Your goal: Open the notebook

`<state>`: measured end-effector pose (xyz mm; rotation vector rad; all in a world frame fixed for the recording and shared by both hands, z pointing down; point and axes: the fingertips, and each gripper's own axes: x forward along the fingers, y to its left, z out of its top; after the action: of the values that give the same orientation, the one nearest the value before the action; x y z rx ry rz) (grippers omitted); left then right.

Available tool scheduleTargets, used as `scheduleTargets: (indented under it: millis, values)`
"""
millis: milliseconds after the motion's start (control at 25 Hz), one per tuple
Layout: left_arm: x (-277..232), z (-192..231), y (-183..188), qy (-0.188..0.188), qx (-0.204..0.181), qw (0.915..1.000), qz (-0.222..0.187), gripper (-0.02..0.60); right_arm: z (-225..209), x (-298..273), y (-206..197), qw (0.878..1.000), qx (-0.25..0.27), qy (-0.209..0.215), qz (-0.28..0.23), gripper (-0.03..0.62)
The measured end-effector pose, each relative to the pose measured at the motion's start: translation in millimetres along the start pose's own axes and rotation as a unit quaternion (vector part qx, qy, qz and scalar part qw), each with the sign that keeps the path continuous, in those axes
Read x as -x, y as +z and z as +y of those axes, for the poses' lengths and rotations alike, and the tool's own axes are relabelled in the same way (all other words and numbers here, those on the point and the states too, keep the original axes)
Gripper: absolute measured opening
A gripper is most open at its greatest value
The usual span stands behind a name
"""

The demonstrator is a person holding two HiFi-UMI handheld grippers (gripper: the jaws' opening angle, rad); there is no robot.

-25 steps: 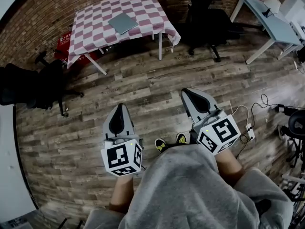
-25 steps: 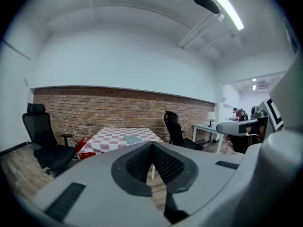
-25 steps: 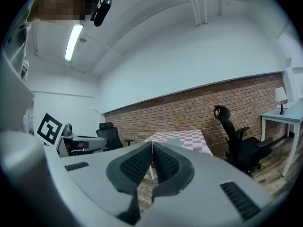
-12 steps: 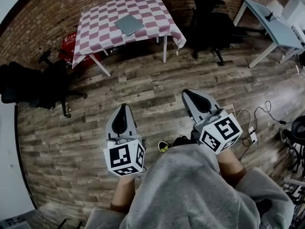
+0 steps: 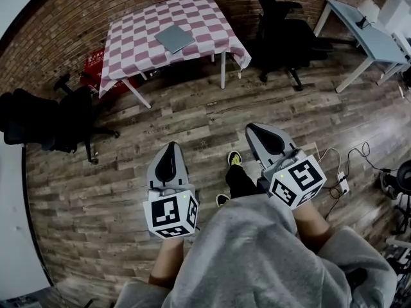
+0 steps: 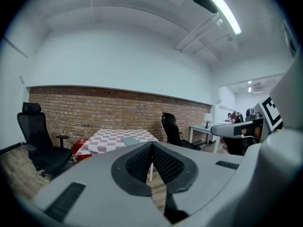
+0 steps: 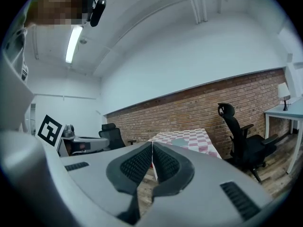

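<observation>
We can read no text anywhere; pale print on the red box point(image 5: 95, 59) by the pink-and-white checkered desk point(image 5: 192, 18) is too small.

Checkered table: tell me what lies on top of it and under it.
On the red-and-white checkered cloth-covered table lies one flat grey notebook, closed. Underneath, white legs and part of a red object show; the hanging cloth hides the rest.

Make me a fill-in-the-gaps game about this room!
The grey notebook lies ____ the checkered table.
The wall behind it is made of ____.
The left gripper and the right gripper, jaws together, hold ____.
Missing words: on; brick; nothing.
</observation>
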<state>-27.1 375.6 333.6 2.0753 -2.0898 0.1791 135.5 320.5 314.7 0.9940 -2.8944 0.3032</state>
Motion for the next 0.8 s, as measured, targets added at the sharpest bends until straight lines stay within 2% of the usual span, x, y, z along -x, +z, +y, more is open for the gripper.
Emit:
scheduleTargets:
  millis: [240, 560, 800]
  values:
    - [-9.4, -2.3, 2.5, -0.010, -0.010, 0.9999, -0.001, 0.009, -6.5, -9.4, 0.7, 1.000, -0.010, 0.002, -0.011, 0.026]
    - [-33.0, 15.0, 9.1, 0.002, -0.012, 0.9999, -0.003, 0.009, -19.3, -41.4, 8.8, 1.000, -0.003, 0.015, -0.014, 0.026]
    - [-67.8, 26.3, 6.3, 0.008, -0.005, 1.0000, 0.000, 0.009, -46.1, -69.7, 11.6, 1.000, 0.009, 0.011, -0.009, 0.026]
